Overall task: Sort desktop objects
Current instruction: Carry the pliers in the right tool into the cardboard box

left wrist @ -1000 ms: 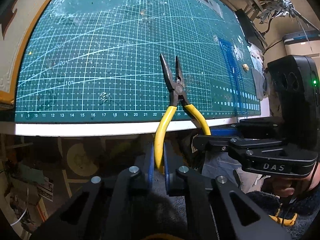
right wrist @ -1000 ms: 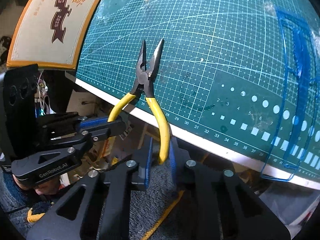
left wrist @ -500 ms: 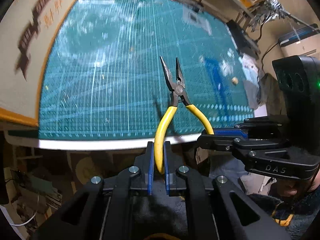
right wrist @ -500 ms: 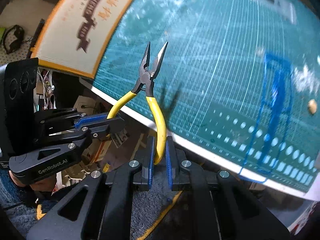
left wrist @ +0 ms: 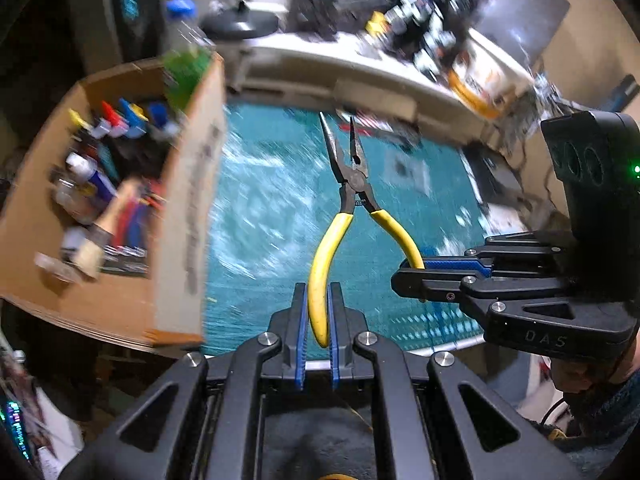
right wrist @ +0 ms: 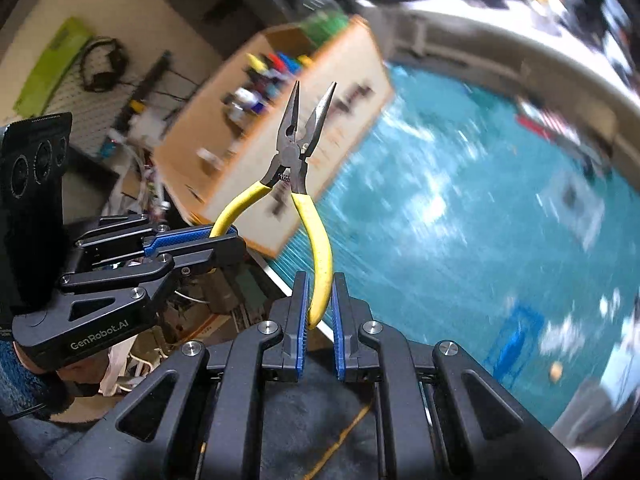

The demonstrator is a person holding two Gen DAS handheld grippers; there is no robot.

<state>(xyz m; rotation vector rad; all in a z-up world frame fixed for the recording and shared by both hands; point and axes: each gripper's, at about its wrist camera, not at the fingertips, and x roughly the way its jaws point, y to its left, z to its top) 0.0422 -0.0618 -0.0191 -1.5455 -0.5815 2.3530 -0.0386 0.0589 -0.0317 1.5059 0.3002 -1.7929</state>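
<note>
1. Yellow-handled pliers (left wrist: 352, 184) are held in the air over the green mat (left wrist: 264, 208), one handle per hand-held gripper, nose apart.
2. Risk: my hands drift apart or twist, and a slick curved handle slides out of the blue pads (left wrist: 301, 332).
3. Left hand-held gripper (left wrist: 318, 320) is clamped on the left handle; right hand-held gripper (right wrist: 320, 304) pinches the other, near its tip.
4. Cardboard box (left wrist: 188, 216) sits just left of them.

Your pliers (left wrist: 352, 184): dark matt metal nose, glossy yellow plastic handles.
You see ribbed blue pads (left wrist: 301, 332) on matt black plastic, a plain brown cardboard box (left wrist: 188, 216), and a teal cutting mat (right wrist: 460, 216).
</note>
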